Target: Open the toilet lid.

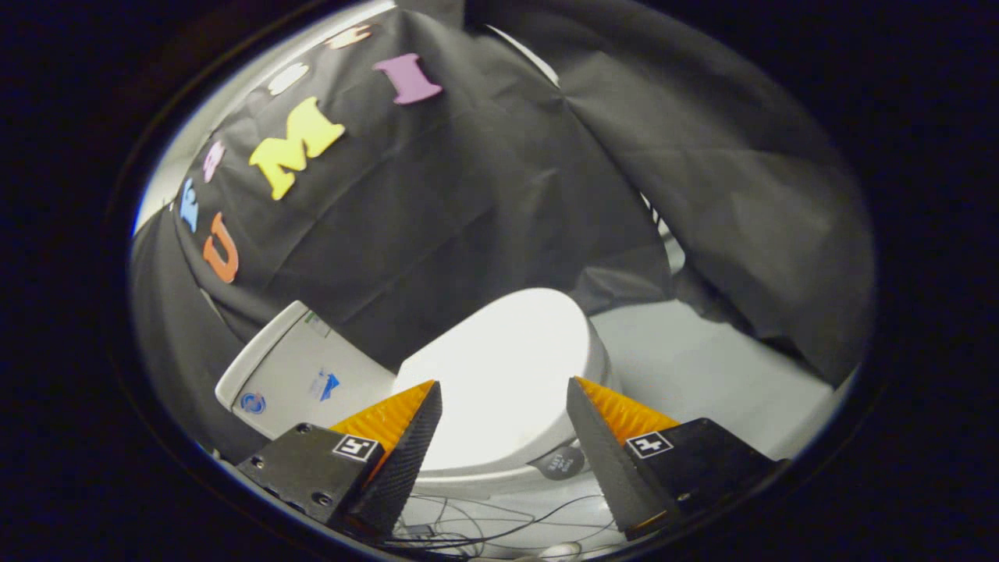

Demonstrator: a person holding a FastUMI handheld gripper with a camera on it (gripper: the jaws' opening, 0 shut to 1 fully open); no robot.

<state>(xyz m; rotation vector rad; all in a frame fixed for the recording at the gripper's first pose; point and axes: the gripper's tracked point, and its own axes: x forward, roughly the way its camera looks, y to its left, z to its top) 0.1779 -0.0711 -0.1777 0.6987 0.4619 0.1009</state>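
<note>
White toilet lid (507,367) is down flat on the bowl, sitting just ahead of the claw (503,390) and showing between its two fingers; claw is spread wide and gripping nothing; tank (293,375) sits off to the left against black cloth (437,195); thin wires (499,527) trail underneath.

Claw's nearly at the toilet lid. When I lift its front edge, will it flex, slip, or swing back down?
The toilet lid looks like smooth, glossy hard plastic, so it is probably stiff but may be slippery. It lies flat and closed, presumably hinged near the tank, so it would likely drop if released early. The claw is open, with the lid between its fingers.
</note>
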